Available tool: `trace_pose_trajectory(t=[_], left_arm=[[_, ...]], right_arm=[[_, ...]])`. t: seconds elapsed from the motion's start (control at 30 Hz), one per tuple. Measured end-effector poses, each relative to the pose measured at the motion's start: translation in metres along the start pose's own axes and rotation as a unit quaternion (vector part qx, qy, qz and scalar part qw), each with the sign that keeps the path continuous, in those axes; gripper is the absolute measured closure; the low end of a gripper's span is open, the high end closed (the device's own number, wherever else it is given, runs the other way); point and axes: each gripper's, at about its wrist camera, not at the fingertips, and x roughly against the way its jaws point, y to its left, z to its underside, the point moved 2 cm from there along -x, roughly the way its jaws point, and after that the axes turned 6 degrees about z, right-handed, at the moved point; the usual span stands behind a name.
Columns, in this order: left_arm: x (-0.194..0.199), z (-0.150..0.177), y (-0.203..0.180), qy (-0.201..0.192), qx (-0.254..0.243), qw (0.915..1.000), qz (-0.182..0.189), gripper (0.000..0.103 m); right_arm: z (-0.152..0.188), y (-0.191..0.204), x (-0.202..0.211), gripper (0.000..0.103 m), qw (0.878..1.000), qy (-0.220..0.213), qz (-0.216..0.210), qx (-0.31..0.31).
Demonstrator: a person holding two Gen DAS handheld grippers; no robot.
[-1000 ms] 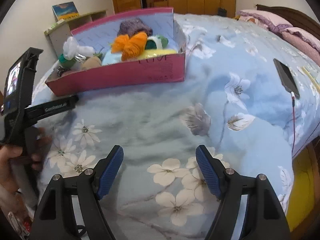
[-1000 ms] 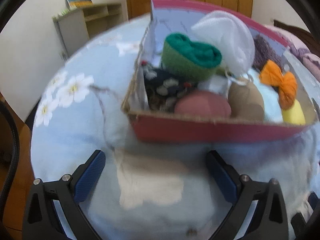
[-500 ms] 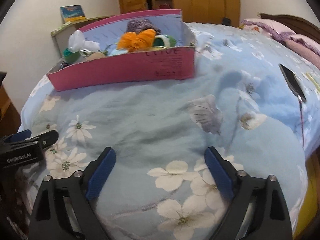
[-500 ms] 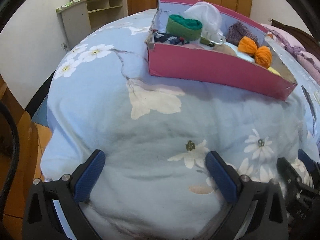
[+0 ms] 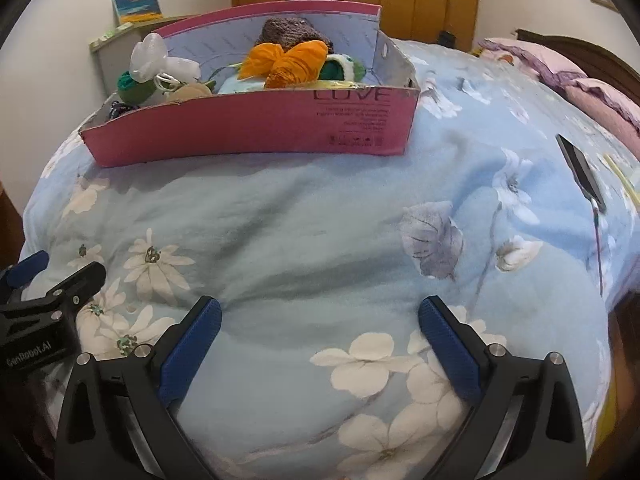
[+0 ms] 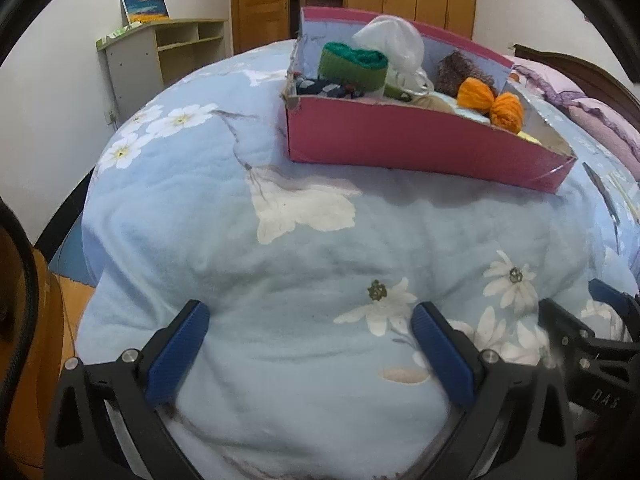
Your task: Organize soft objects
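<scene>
**A:** You've pulled both tools well back from the pink box (image 6: pixel 420 148). A second ago your right gripper (image 6: pixel 308 336) was right up against its near wall; now it hangs low over the floral bedspread (image 6: pixel 280 264) at the near end of the bed, with the box far up the cover.

**B:** And your left gripper (image 5: pixel 320 332) has dropped back the same way, just beside the right one. How do the jaws stand?

**A:** Spread wide on both, nothing between the blue pads. You're carrying nothing.

**B:** So where are the soft things?

**A:** All inside the box: the orange bundle (image 5: pixel 286 62), the green roll (image 6: pixel 352 66), the white pouch (image 6: pixel 394 50), the brown knit piece (image 5: pixel 294 32), with a few paler ones underneath. No loose soft item shows on the bedspread in either view; only a phone (image 5: pixel 582 174) on its cable lies off to the side.

**B:** Then I'd judge your sorting is finished or close to it. This retreat looks like you're clearing away, not lining up another pick.
</scene>
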Motion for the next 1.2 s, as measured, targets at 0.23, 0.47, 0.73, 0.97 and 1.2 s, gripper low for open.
trace_pose_trajectory(t=[0.23, 0.47, 0.73, 0.97, 1.2], left_arm=[[0.001, 0.006, -0.004, -0.006, 0.005, 0.9999, -0.007, 0.001], [-0.001, 0.006, -0.007, -0.020, 0.011, 0.9997, -0.012, 0.000], [-0.005, 0.003, -0.006, -0.020, 0.010, 0.9997, -0.010, 0.000], [-0.005, 0.001, -0.005, -0.020, 0.011, 0.9997, -0.009, 0.000], [-0.008, 0.001, -0.004, -0.021, 0.011, 0.9997, -0.010, 0.000]], right_arm=[[-0.001, -0.005, -0.002, 0.000, 1.000, 0.001, -0.012, 0.003], [-0.012, -0.004, -0.008, 0.000, 1.000, 0.002, -0.012, 0.015], [-0.017, -0.006, -0.013, 0.000, 1.000, 0.004, -0.014, 0.011], [-0.016, -0.006, -0.013, 0.000, 1.000, 0.004, -0.014, 0.012], [-0.015, -0.007, -0.014, 0.000, 1.000, 0.005, -0.016, 0.011]])
